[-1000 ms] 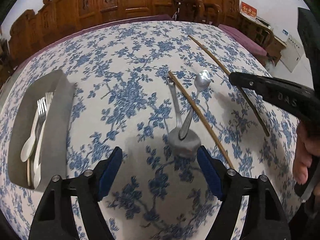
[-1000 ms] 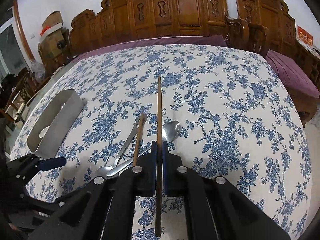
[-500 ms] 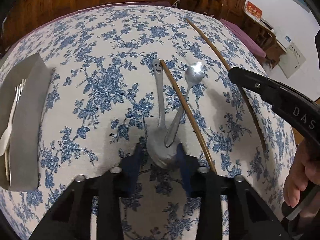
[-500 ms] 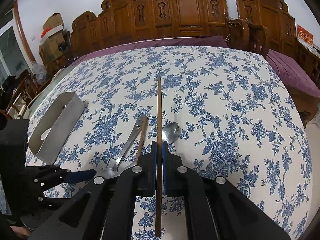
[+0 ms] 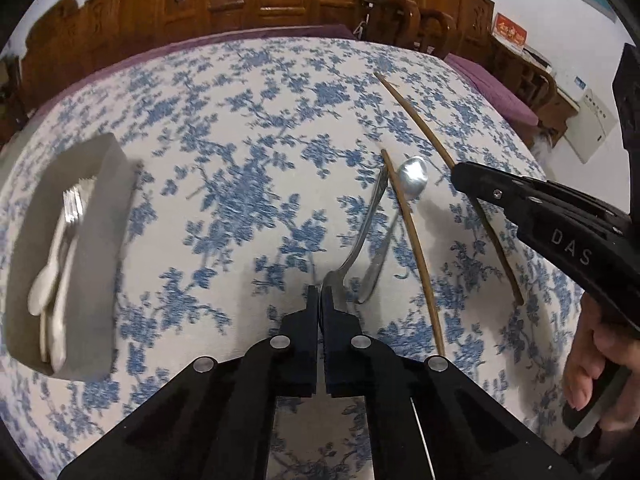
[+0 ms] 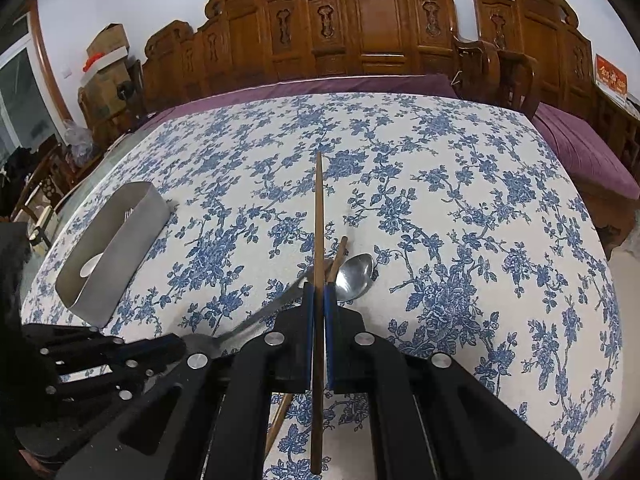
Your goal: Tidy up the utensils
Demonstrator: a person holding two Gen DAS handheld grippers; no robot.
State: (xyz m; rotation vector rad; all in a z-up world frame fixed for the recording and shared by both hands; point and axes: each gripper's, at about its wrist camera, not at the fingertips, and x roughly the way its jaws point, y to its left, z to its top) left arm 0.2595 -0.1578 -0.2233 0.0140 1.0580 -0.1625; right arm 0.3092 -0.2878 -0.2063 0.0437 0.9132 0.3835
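Chopstick [image 5: 412, 240] and spoon [image 5: 394, 216] alongside

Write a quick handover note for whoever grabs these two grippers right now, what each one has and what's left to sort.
Left gripper: shut on the bowl end of a metal spoon, handle pointing away.
Right gripper: shut on a chopstick, pinched mid-length.
On the tablecloth: a second spoon and a second chopstick lying crossed by the held spoon.
Gray tray at the left already holds forks and white spoons.
Left to do: carry both held pieces to the tray, then fetch the loose spoon and chopstick.
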